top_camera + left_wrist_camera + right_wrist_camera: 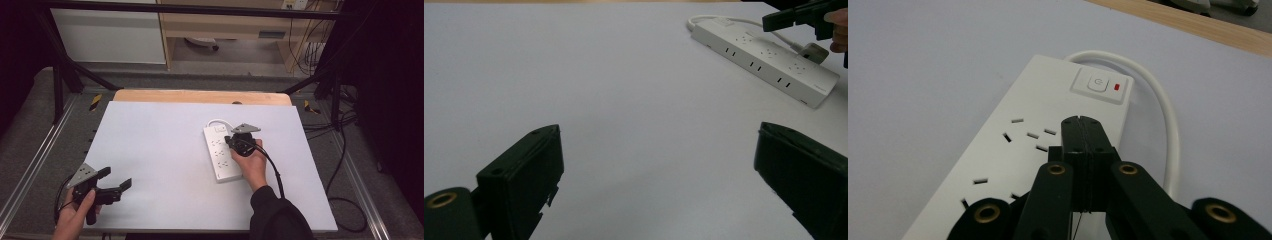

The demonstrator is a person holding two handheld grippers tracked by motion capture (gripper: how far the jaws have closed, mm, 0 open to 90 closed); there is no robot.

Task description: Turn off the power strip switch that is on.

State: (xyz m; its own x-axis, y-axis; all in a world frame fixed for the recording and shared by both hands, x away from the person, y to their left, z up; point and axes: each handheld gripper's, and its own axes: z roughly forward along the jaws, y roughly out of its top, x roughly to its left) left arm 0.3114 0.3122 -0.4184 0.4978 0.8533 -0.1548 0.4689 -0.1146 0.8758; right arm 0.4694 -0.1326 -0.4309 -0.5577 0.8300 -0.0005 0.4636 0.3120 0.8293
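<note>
Power strip, white, one in number, lying flat on right-centre of white table, long axis running from far end to near end with slight slant toward near right; switch end pointing away from person. Largest item noted: table, one, with wooden edge showing at far side. Grippers: two. Right gripper held over far half of strip, jaws pressed together with nothing between, tips poised just above socket face; contact with strip not determinable. Left gripper well apart at near left corner, jaws spread wide, nothing between, aimed across table toward strip. Socket groups: three counted in left gripper view along strip. White cord: one, looping out from switch end and curving back along right side. Right gripper view alone giving switch with red indicator beside it, plus closed tips between switch and nearest socket group. Left gripper view alone giving row of side slots and white plug resting beside strip.
</note>
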